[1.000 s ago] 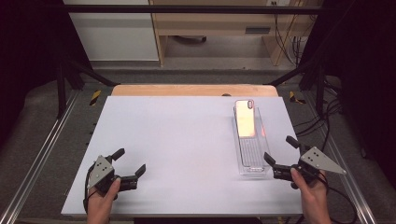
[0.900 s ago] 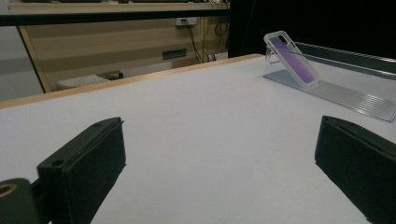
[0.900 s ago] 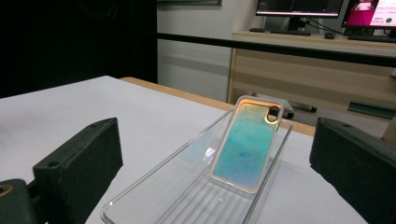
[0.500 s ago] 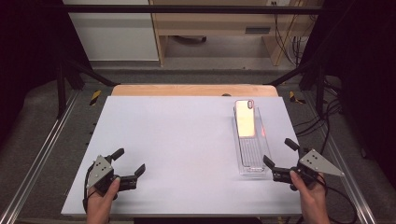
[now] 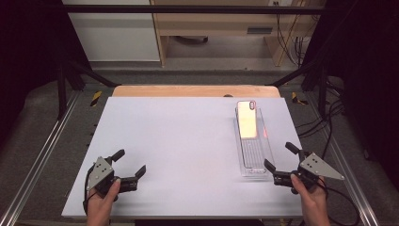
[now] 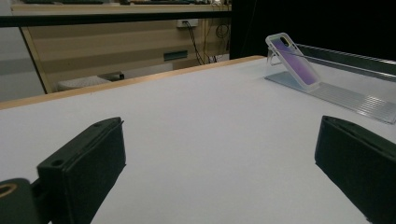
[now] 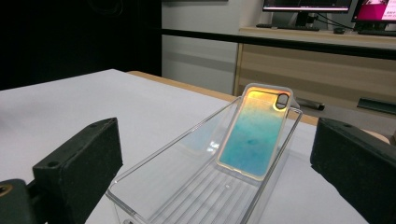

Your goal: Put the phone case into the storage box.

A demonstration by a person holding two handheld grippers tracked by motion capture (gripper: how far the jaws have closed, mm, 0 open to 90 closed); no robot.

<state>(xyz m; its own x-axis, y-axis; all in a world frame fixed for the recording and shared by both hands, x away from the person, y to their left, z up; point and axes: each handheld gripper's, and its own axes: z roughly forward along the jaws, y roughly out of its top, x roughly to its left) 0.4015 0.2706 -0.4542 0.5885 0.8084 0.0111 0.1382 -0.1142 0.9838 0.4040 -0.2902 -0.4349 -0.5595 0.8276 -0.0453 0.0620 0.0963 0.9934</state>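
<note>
High view: both the left gripper (image 5: 129, 164) and right gripper (image 5: 281, 156) gape empty, phone case (image 5: 247, 118) leaning in clear tray (image 5: 256, 162)

grey floor (image 5: 141, 77), wooden desk (image 5: 211, 23), dark surrounds

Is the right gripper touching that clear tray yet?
Apart. The high view shows white table between the right gripper and the clear tray; its fingers stand open.

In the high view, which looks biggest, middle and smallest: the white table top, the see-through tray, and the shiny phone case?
1. White table top, by far the biggest.
2. See-through tray, long and narrow.
3. Shiny phone case, smallest; it leans in the tray's far end and covers less than half its length.
</note>
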